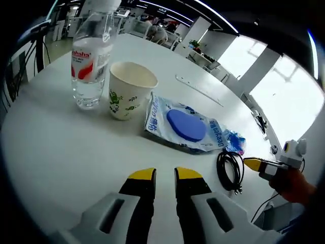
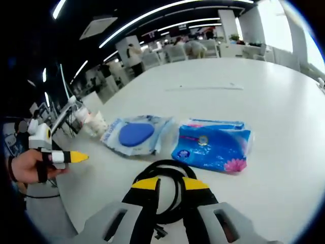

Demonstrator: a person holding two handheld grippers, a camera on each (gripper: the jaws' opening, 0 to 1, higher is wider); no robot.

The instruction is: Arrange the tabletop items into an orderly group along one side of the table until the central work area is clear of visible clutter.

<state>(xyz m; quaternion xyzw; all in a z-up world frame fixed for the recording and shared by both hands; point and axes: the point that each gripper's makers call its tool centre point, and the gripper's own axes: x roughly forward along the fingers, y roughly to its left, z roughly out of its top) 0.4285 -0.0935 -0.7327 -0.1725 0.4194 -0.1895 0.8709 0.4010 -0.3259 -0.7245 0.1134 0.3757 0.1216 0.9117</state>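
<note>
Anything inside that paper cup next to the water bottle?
The paper cup stands upright beside the water bottle. In the left gripper view only its upper inner wall shows, bare and pale; the near rim hides the bottom.

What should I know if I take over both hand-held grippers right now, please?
Left hand-held gripper: jaws slightly apart, holding nothing, above bare table.
Right hand-held gripper: jaws slightly apart, empty, just above the coiled black cable.
Things: water bottle and paper cup stand side by side; wipes pack with blue lid next; blue tissue pack beyond it.
Done: nothing clearly grouped yet.
Left: gather everything along one side, probably cable first.
</note>
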